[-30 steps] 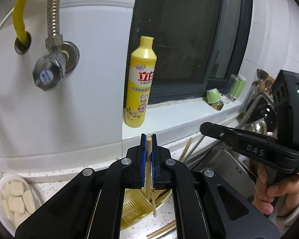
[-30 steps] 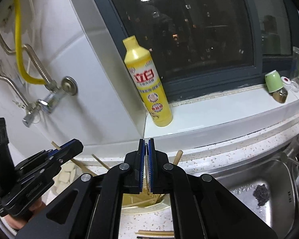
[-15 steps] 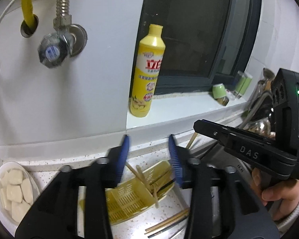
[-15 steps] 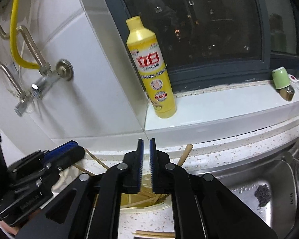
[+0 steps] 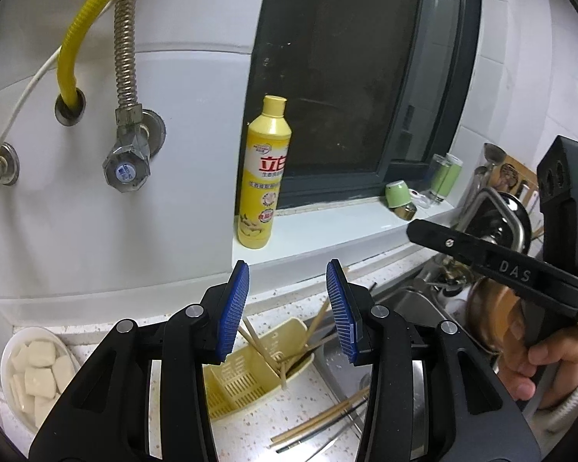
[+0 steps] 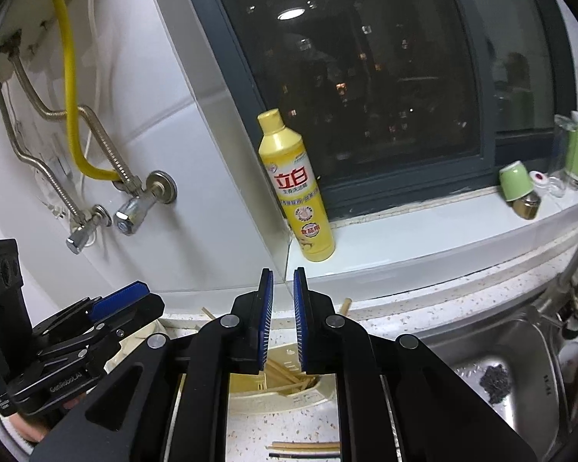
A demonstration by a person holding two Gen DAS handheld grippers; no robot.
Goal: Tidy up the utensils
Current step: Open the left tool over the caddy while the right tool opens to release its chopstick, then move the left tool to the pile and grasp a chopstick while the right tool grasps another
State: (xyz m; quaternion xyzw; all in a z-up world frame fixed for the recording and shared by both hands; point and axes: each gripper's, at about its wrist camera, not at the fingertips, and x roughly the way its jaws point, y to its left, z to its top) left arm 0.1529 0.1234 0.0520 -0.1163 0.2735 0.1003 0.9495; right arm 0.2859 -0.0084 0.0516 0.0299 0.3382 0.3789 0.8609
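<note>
A yellow slotted utensil holder lies on the speckled counter with several wooden chopsticks sticking out of it; it also shows in the right wrist view. More chopsticks lie loose on the counter by the sink edge, seen too in the right wrist view. My left gripper is open and empty, raised above the holder. My right gripper is open a little and empty, also above the holder. Each gripper shows in the other's view, the left and the right.
A yellow dish-soap bottle stands on the window ledge. A steel sink lies to the right, with a tap. A white bowl of pale chunks sits at the left. Pipes and a valve stick out of the wall.
My left gripper opened and let go of the chopstick it held, which now rests in the holder. My right gripper opened slightly. Both views lifted and drew back a little.
</note>
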